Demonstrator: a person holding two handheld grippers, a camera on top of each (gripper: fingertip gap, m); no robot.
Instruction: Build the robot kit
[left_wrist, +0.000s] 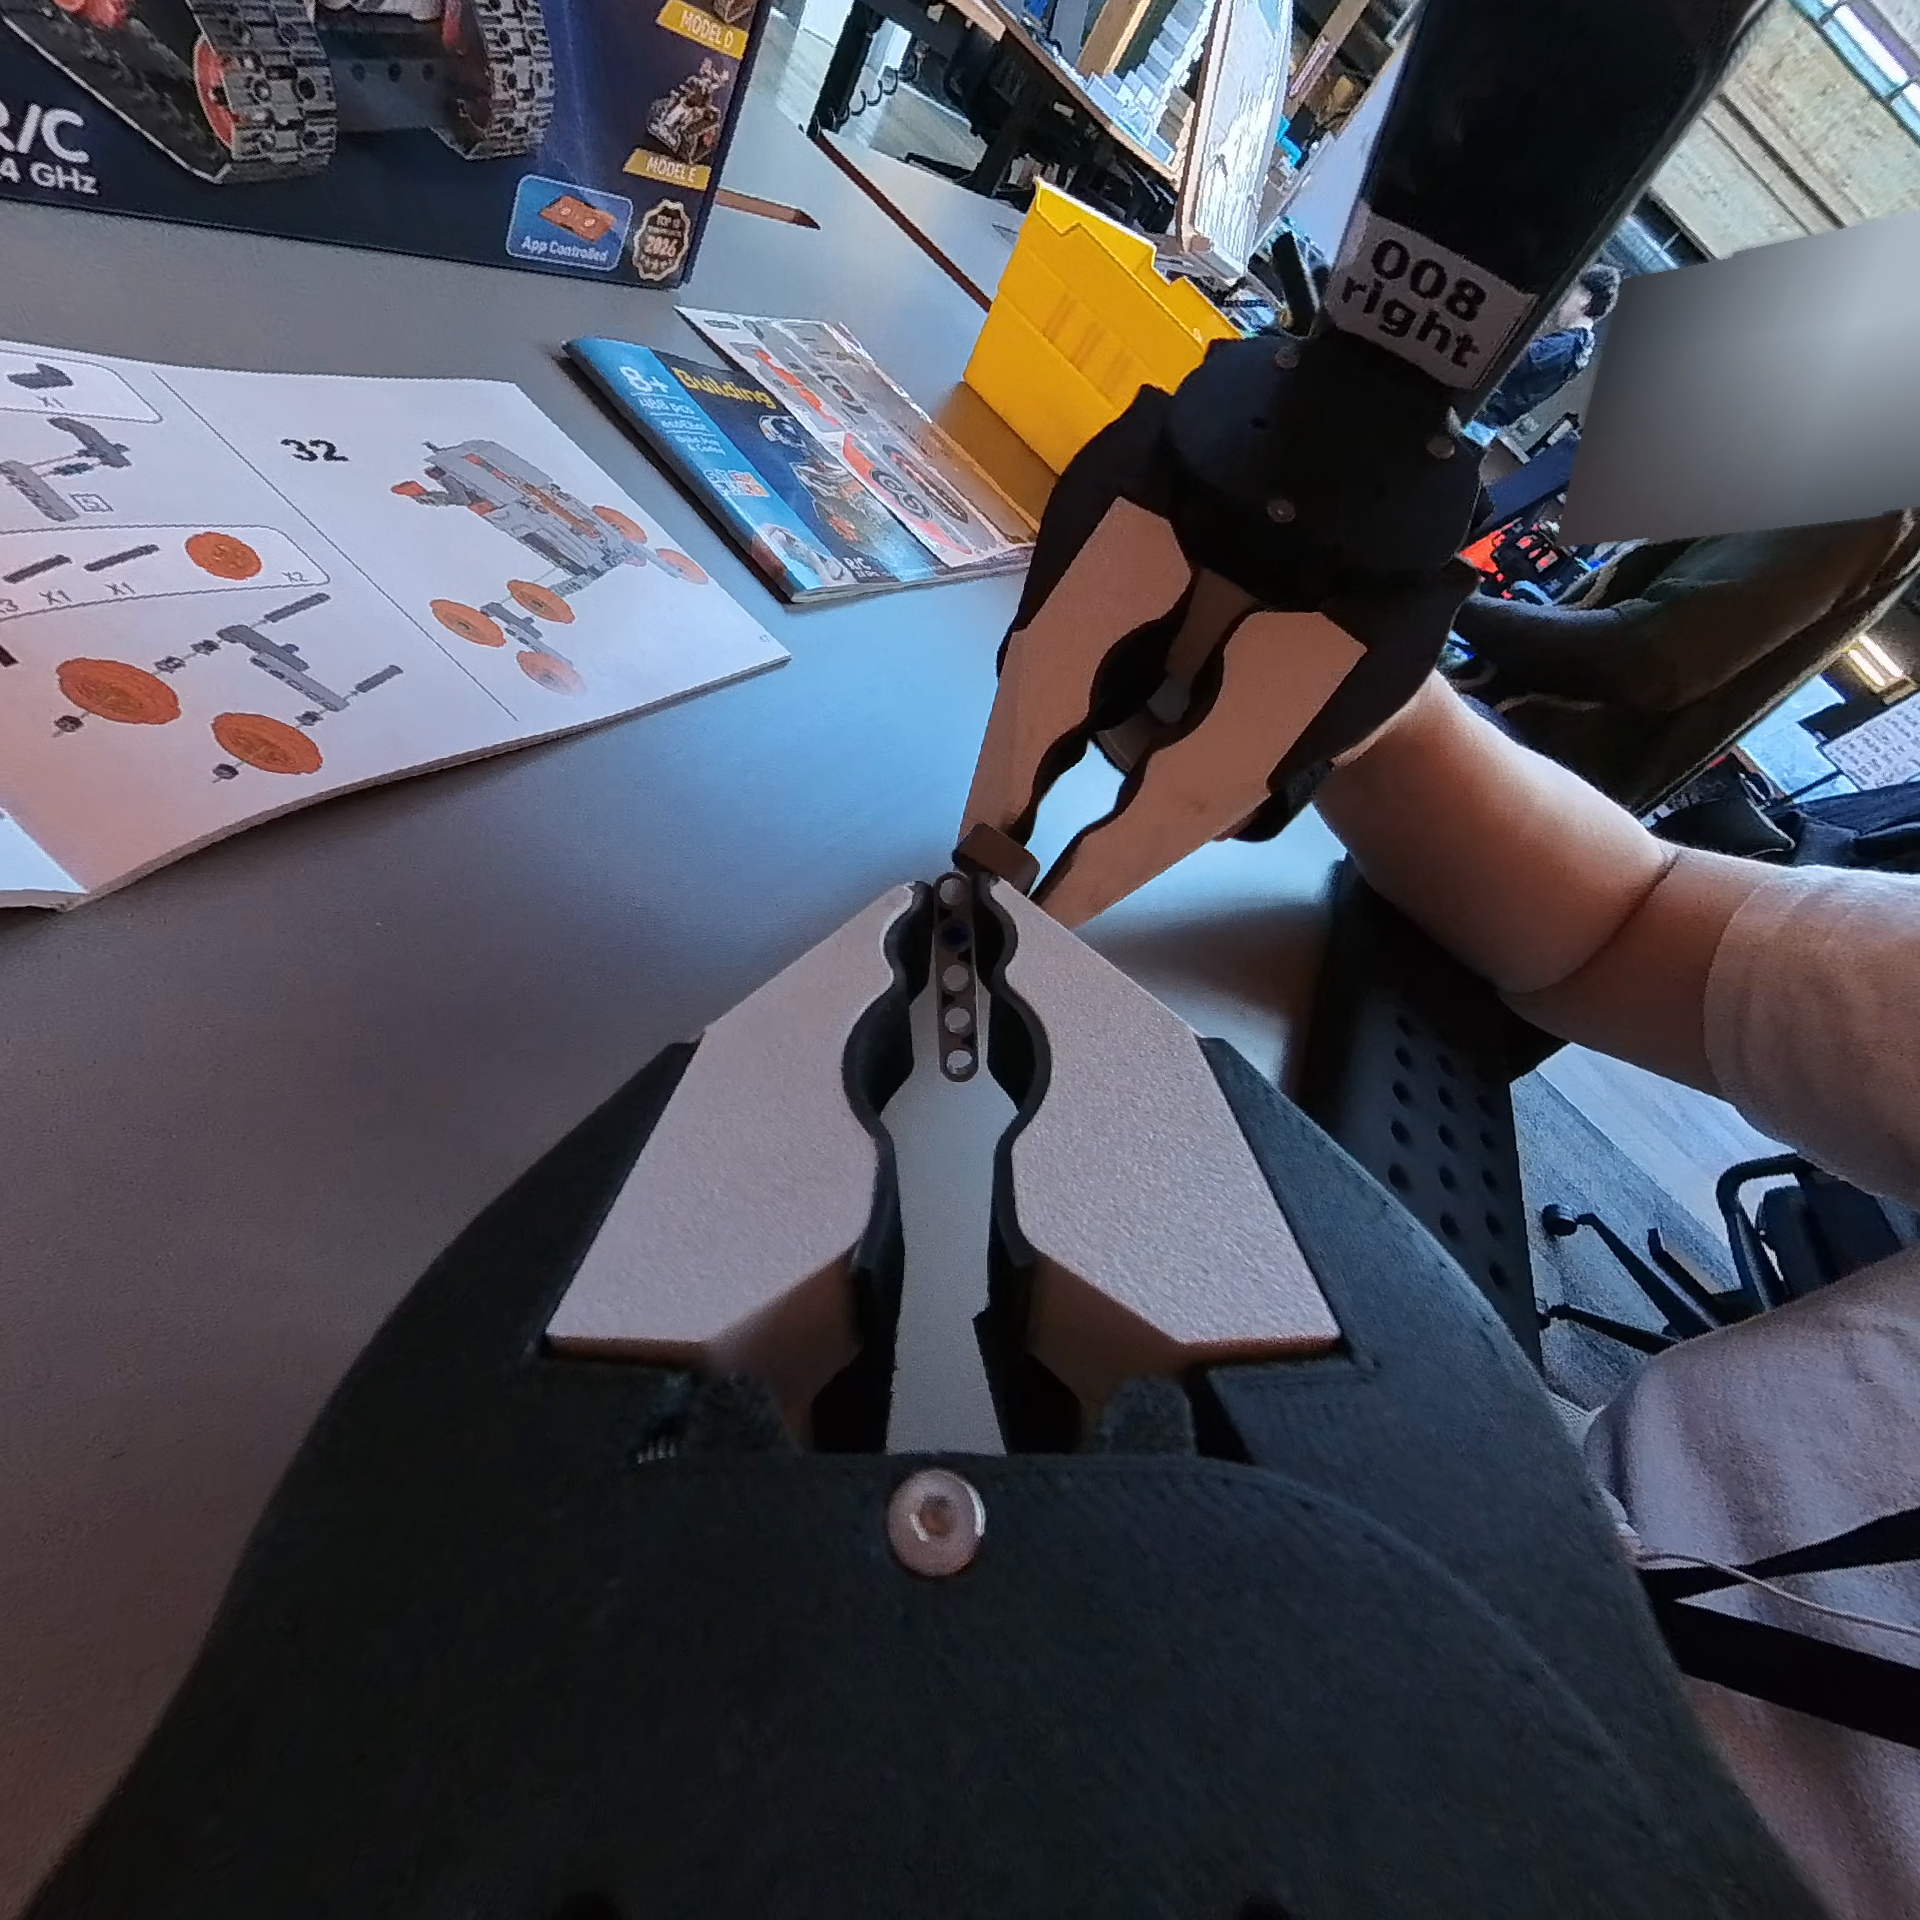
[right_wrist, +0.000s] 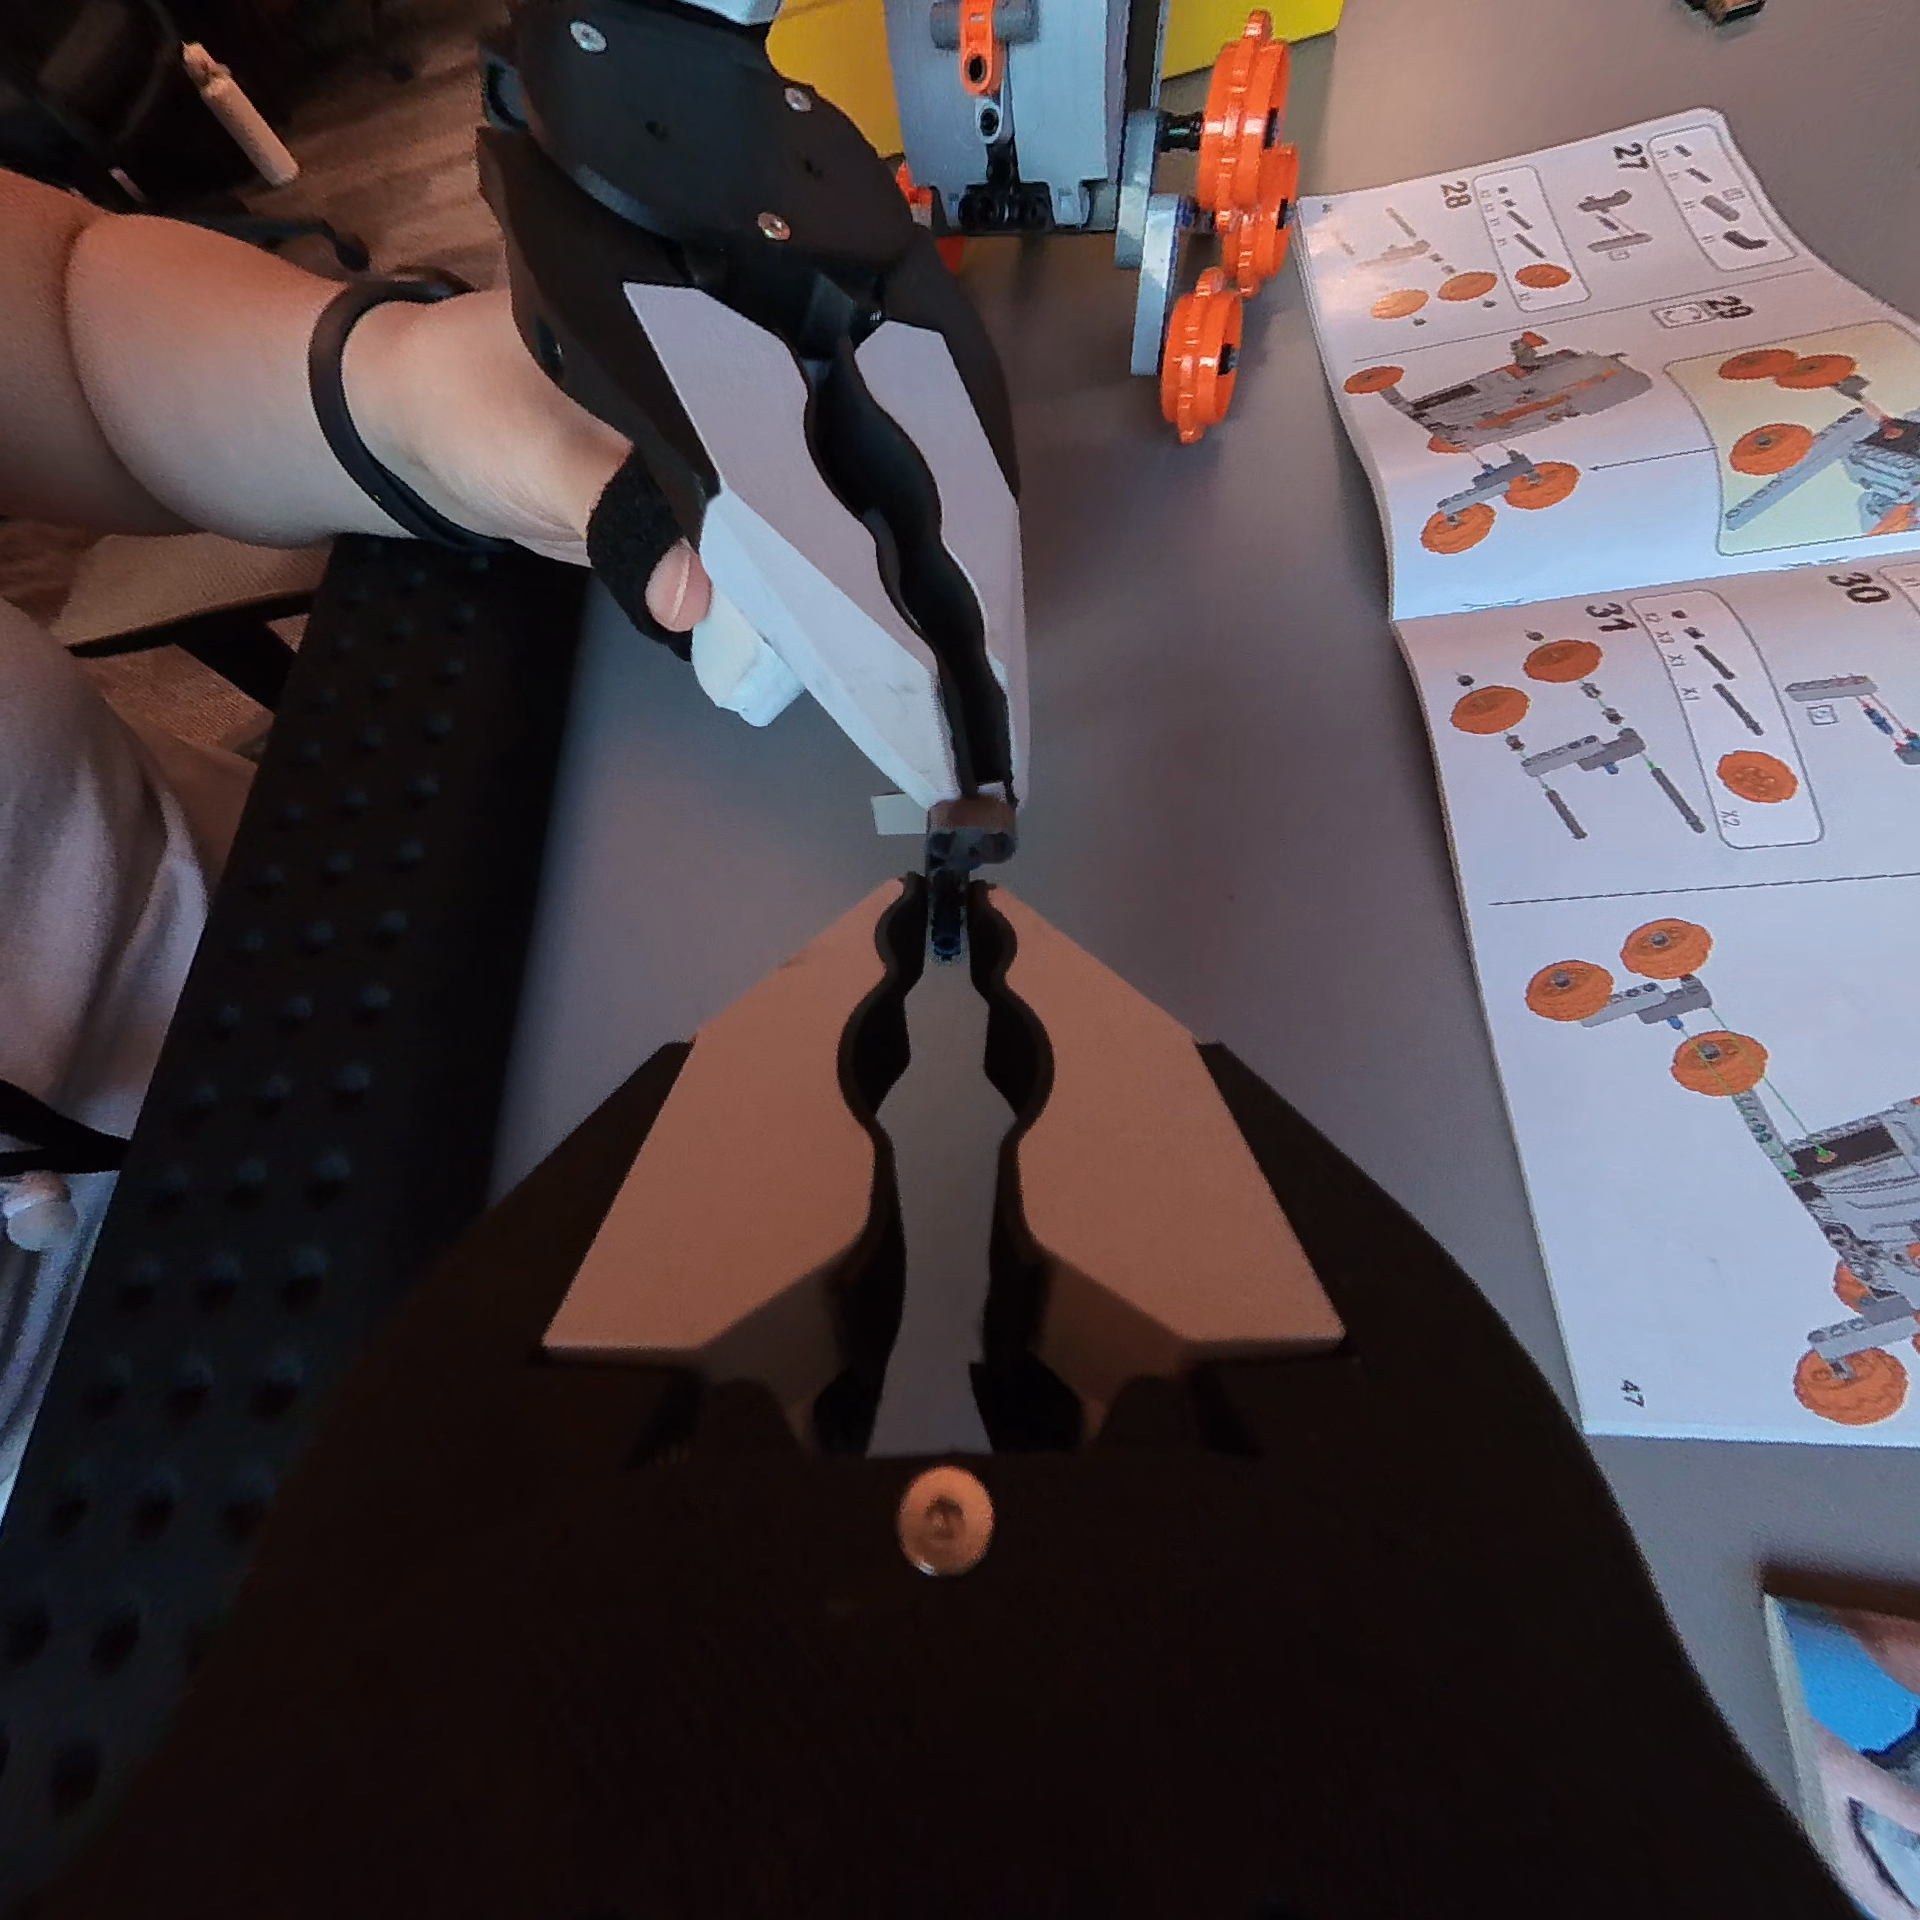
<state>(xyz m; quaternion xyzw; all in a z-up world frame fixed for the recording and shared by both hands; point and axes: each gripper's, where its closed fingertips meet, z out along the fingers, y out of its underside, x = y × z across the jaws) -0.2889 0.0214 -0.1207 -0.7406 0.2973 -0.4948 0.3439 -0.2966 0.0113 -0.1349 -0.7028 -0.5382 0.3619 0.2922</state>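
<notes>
Flat grey tabletop (left_wrist: 312, 1091) fills most of both views. Dark blue cardboard toy box (left_wrist: 436, 114) stands at the far left of the left wrist view. An open white instruction booklet with orange-wheel diagrams (left_wrist: 343, 592) lies flat in front of it; the right wrist view shows it on the right side. A smaller closed blue-covered booklet (left_wrist: 769, 468) lies just beside it, and a yellow plastic bin (left_wrist: 1081, 343) sits behind that one. A black perforated chair back (left_wrist: 1423, 1101) runs along the table edge.

A part-built grey brick vehicle with orange gear wheels (right_wrist: 1174, 197) stands at the top of the right wrist view, well apart from both tools.

Left gripper (left_wrist: 961, 899) is clenched on a thin grey perforated brick beam (left_wrist: 954, 987), which sticks back between its two white fingers (a blue pin shows in one hole). Right gripper (left_wrist: 1023, 868) is clamped at its tips on a small dark brown block-shaped connector piece (left_wrist: 997, 854). The two tool tips meet nose to nose above the table, near its front edge. The connector touches the end of the beam; seen from the right wrist view the joint is dark, and I cannot tell how far it is seated. A person's bare hand with a black strap (right_wrist: 447, 436) holds the left tool.
</notes>
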